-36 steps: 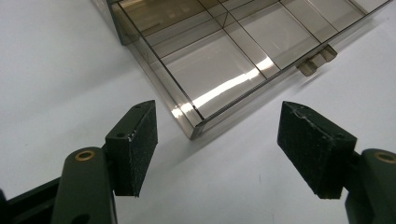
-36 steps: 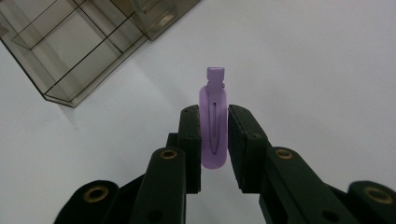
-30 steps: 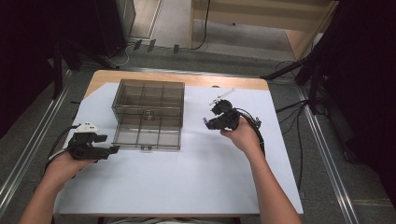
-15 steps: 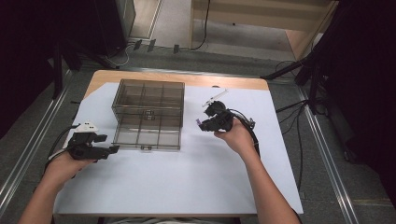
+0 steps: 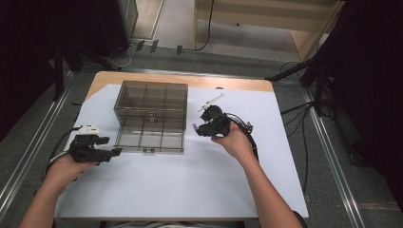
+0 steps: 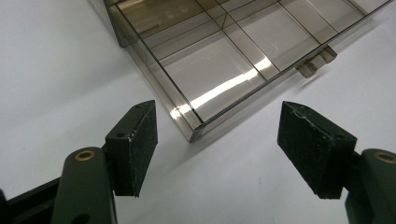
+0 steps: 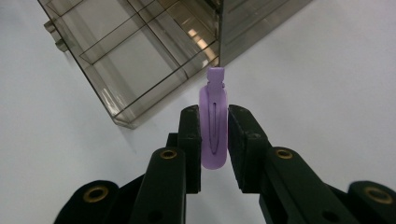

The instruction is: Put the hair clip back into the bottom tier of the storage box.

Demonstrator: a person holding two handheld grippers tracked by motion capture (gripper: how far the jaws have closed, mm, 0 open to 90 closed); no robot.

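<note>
Now right gripper [image 7: 214, 140] clamps purple clip [image 7: 213, 128] beside box [image 5: 151, 116]; left gripper [image 6: 219, 149] gapes wide, empty.

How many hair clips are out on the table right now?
2: a purple hair clip held in the right gripper, and a white hair clip lying beyond it near the organizer box.

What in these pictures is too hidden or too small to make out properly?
- Purple clip, right gripper view: its sides are covered by the right gripper pads.
- Purple clip, high view: too small to show its shape.
- White item on the table, high view: too small to identify.
- Compartment box, left gripper view: far part cut off by the top edge.
</note>
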